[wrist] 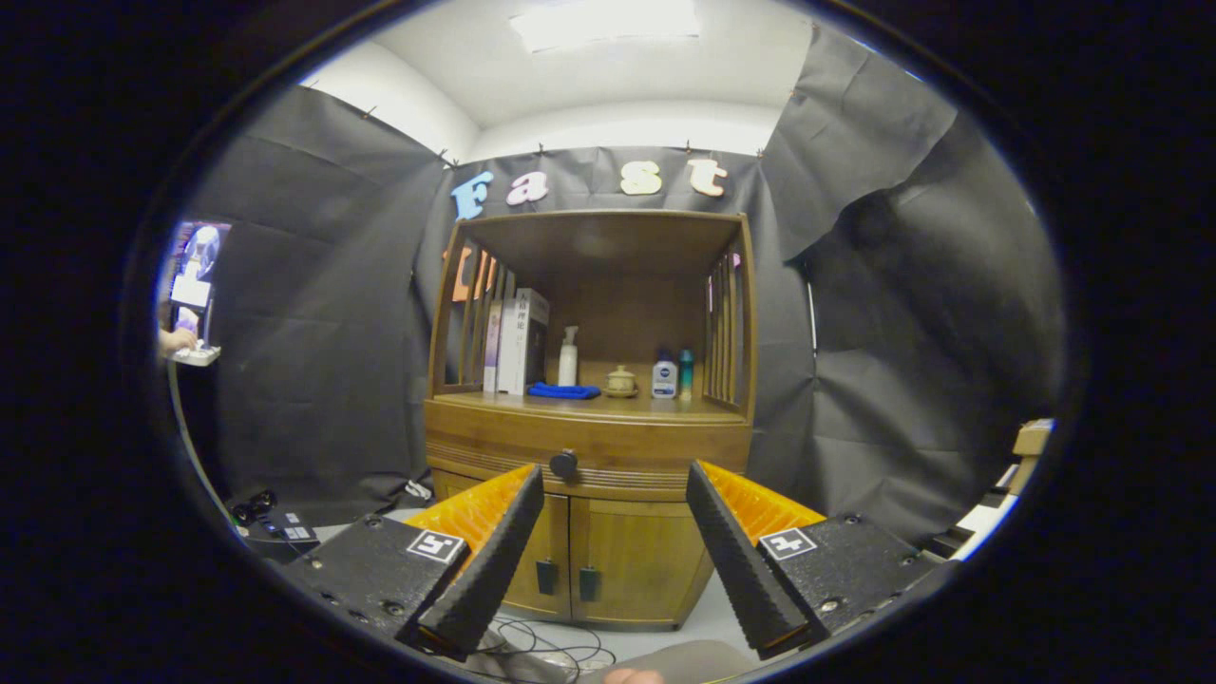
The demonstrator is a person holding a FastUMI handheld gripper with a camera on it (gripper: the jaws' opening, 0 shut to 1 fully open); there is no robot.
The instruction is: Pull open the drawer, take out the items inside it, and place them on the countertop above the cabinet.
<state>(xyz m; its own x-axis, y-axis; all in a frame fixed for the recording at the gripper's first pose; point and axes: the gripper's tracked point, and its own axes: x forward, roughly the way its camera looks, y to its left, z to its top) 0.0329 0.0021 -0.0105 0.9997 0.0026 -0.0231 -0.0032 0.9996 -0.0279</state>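
With the tongs (616,480) spread wide and holding nothing, the shut drawer (589,446) and its knob (563,464) sit beyond them under the tabletop (579,404), so I'd advance level, centre the knob between the fingers, then clamp and pull straight back.

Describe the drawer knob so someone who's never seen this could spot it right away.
Find the wooden cabinet against the black cloth wall. Below its countertop runs the drawer front, above two doors. The knob is its single round dark one; the doors have small rectangular pulls.
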